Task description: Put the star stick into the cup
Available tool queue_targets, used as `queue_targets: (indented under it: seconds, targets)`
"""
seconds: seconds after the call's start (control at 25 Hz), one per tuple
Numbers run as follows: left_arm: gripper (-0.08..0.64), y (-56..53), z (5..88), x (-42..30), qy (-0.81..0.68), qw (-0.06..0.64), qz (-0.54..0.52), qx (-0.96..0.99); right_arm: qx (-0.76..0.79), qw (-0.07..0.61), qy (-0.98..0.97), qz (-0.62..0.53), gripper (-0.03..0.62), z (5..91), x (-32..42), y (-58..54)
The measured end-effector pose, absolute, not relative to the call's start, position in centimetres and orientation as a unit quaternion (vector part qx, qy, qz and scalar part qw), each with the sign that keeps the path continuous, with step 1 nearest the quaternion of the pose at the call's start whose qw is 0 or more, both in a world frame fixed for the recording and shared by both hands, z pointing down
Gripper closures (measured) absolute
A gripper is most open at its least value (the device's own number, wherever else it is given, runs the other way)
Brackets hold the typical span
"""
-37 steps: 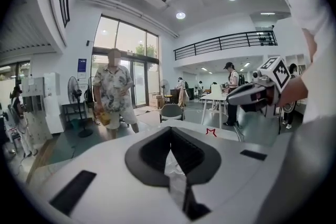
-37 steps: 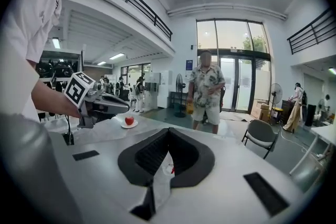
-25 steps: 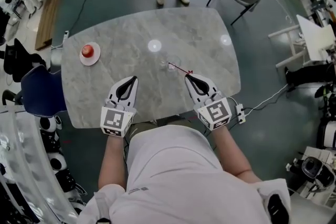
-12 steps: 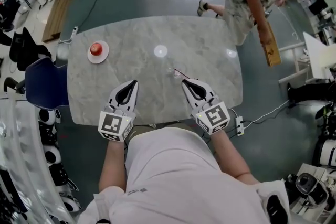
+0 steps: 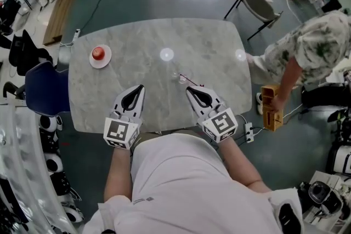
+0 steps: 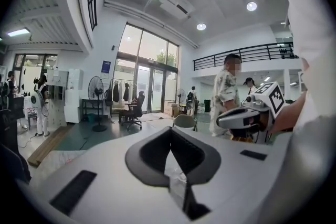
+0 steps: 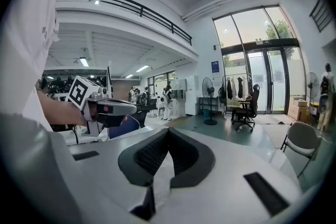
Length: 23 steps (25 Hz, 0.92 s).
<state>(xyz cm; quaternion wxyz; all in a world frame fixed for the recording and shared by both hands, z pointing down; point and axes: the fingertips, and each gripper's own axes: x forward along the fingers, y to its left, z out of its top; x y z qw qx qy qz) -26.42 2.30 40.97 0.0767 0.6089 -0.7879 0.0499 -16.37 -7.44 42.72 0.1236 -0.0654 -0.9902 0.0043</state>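
Observation:
The star stick (image 5: 191,81) is a thin red rod lying flat on the marble table (image 5: 142,41), right of centre. A small clear cup (image 5: 175,76) stands at its left end and is hard to make out. My right gripper (image 5: 188,89) rests on the table with its tip just short of the stick, jaws together and nothing between them (image 7: 168,132). My left gripper (image 5: 141,86) lies on the table to the left, well apart from the stick, also shut and empty (image 6: 169,132). Neither gripper view shows the stick.
A red apple (image 5: 97,52) sits on a white plate (image 5: 103,60) at the table's far left. A blue chair (image 5: 46,90) stands by the left edge. A person (image 5: 307,52) bends over a wooden box (image 5: 269,108) beside the right edge. A grey chair (image 5: 258,5) stands beyond.
The person walked from the table's far side round to its right and bent down with the wooden box. My right gripper shifted slightly left, its tip now close to the stick. The left barely moved.

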Motion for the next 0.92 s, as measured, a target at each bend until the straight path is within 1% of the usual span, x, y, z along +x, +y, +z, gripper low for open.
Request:
queue_targets:
  seconds: [0.92]
  targets:
    - [0.557,1.6,42.8,-27.2,-0.777,0.095,0.054,0.621,-0.038,0.136,-0.990,0.007,0.583,43.0,-16.1,-8.6]
